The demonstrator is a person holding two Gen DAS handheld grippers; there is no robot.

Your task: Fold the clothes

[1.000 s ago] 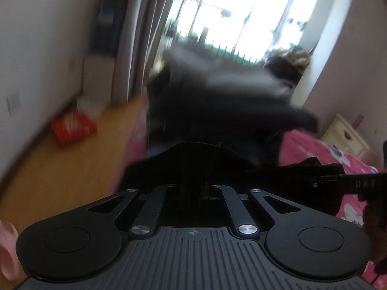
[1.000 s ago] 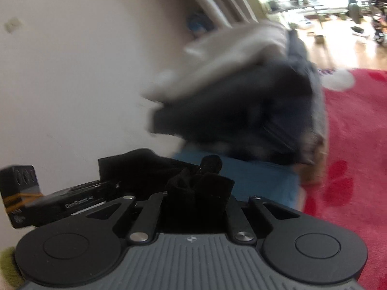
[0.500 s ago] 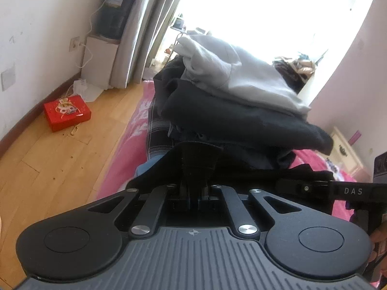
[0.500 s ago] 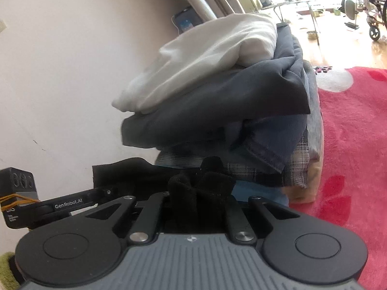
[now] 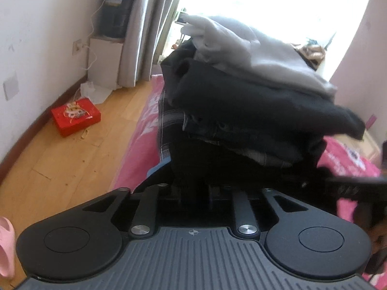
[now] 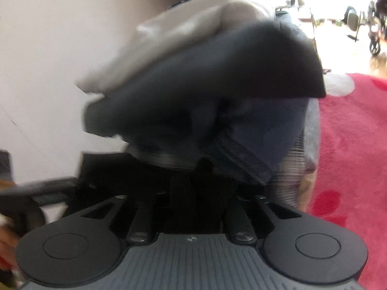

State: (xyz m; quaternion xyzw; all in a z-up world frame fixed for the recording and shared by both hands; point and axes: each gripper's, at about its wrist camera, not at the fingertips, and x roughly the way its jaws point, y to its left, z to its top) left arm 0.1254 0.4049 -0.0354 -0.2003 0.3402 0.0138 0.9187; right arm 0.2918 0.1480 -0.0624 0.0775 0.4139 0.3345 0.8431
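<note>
A stack of folded clothes stands on the pink bed cover (image 5: 140, 149). A pale grey top (image 5: 241, 48) lies over a black garment (image 5: 254, 104), then denim and plaid. From the right wrist the stack (image 6: 217, 84) fills the view, blurred. A black garment (image 5: 241, 176) stretches between my grippers at the foot of the stack. My left gripper (image 5: 194, 181) has its jaws opening, with black cloth lying between the parted fingers. My right gripper (image 6: 203, 181) is also opening, a bunch of the black cloth (image 6: 204, 166) standing loose between its fingers. The fingertips are hidden against the dark cloth.
A red box (image 5: 76, 116) lies on the wooden floor left of the bed, near a white cabinet (image 5: 104, 60) and grey curtains (image 5: 142, 24). A pink slipper (image 5: 6, 244) sits at the lower left. A white wall (image 6: 48, 48) runs along the stack's far side.
Both grippers have moved in toward the foot of the stack, which now looks larger. Their fingers, pinched together on the black cloth before, now stand apart.
</note>
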